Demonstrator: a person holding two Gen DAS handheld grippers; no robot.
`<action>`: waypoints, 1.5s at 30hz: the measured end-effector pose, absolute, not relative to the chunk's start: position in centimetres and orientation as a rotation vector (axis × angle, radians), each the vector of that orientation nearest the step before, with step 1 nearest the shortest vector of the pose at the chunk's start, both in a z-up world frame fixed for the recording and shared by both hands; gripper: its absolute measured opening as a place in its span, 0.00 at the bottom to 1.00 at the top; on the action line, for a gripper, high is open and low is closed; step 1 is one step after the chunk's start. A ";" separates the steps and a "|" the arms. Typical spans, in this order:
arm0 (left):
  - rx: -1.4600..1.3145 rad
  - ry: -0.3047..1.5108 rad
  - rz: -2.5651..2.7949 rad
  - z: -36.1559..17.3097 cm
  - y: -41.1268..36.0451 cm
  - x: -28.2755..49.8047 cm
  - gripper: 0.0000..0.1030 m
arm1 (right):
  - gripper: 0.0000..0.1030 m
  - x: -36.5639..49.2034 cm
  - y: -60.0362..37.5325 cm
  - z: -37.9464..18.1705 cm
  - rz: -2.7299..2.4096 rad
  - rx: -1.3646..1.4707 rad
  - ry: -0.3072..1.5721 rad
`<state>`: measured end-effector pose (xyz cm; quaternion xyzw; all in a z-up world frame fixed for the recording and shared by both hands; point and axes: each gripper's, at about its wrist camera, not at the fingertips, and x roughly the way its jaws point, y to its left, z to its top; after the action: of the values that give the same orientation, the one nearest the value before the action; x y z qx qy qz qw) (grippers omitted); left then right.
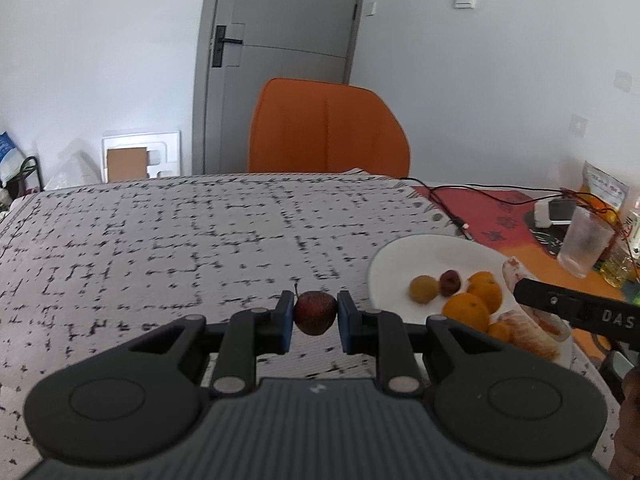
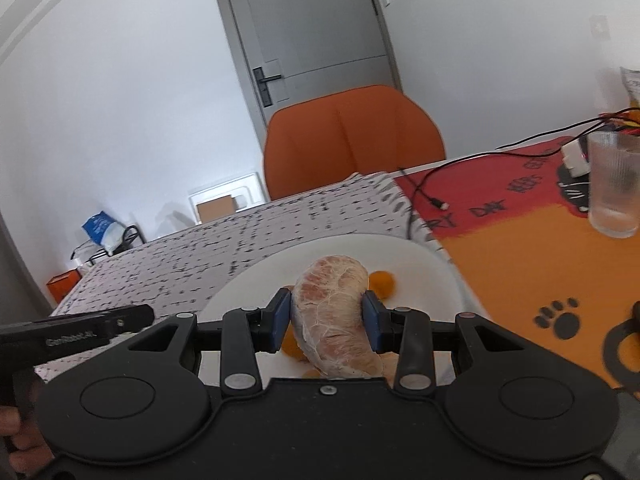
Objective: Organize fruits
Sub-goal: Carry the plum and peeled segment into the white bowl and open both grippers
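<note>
My left gripper is shut on a small dark red fruit with a stem, held above the speckled tablecloth, left of the white plate. On the plate lie a yellow-brown fruit, a dark red fruit, oranges and peeled pomelo segments. My right gripper is shut on a peeled pomelo segment and holds it over the plate. An orange shows behind the segment.
A clear ribbed glass stands on the orange and red mat right of the plate, near cables and a white box. An orange chair stands behind the table. The speckled cloth spreads to the left.
</note>
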<state>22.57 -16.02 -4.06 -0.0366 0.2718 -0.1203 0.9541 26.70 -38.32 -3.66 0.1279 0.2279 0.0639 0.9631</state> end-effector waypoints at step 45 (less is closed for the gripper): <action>-0.057 0.560 -0.288 -3.5 -17.0 20.6 0.51 | 0.59 24.8 -37.1 -4.5 0.166 0.264 0.475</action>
<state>20.58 -17.01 -3.47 -0.0280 0.2751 -0.1418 0.9505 24.75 -37.14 -4.51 0.1300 0.2342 0.0819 0.9600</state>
